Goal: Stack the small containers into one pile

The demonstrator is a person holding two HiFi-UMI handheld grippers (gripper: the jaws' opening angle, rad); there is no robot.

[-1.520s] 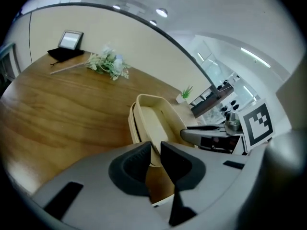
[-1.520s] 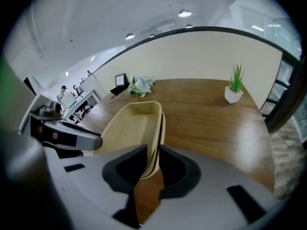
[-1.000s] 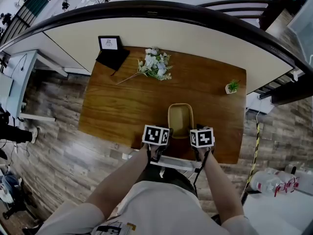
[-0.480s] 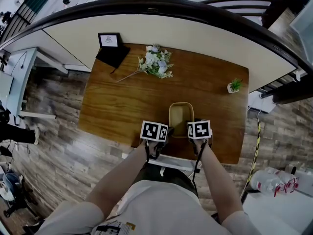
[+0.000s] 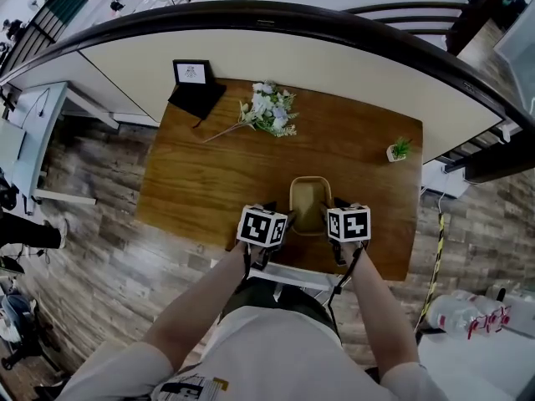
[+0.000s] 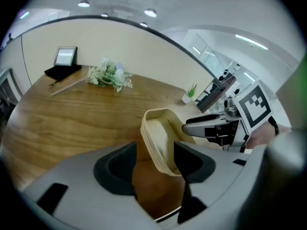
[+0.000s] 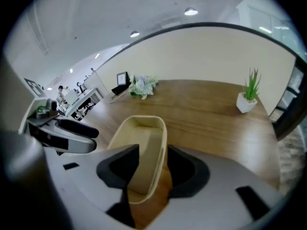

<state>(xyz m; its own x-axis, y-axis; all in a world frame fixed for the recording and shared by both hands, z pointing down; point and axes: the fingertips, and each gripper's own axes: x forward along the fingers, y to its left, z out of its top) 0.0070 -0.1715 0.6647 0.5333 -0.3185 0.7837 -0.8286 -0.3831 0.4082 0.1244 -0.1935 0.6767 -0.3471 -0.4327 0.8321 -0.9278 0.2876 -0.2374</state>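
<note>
A nested stack of beige containers [image 5: 309,199] sits on the wooden table [image 5: 209,174] near its front edge. My left gripper [image 5: 280,214] is at the stack's left side. In the left gripper view its jaws [image 6: 155,162] stand open, with the stack's left rim [image 6: 160,138] close to the right pad and a gap to the left pad. My right gripper [image 5: 334,209] is at the stack's right side. In the right gripper view it [image 7: 153,169] straddles the stack's right wall [image 7: 144,143], one pad inside and one outside, with the jaws closing on it.
Far left on the table are a white flower spray [image 5: 269,109] and a framed picture [image 5: 191,73] on a dark cloth. A small potted plant [image 5: 397,149] stands at the far right. A white bar [image 5: 292,278] runs just below the table's front edge.
Both grippers have moved forward along the sides of the stack, the right one more. The stack has stayed in place.
</note>
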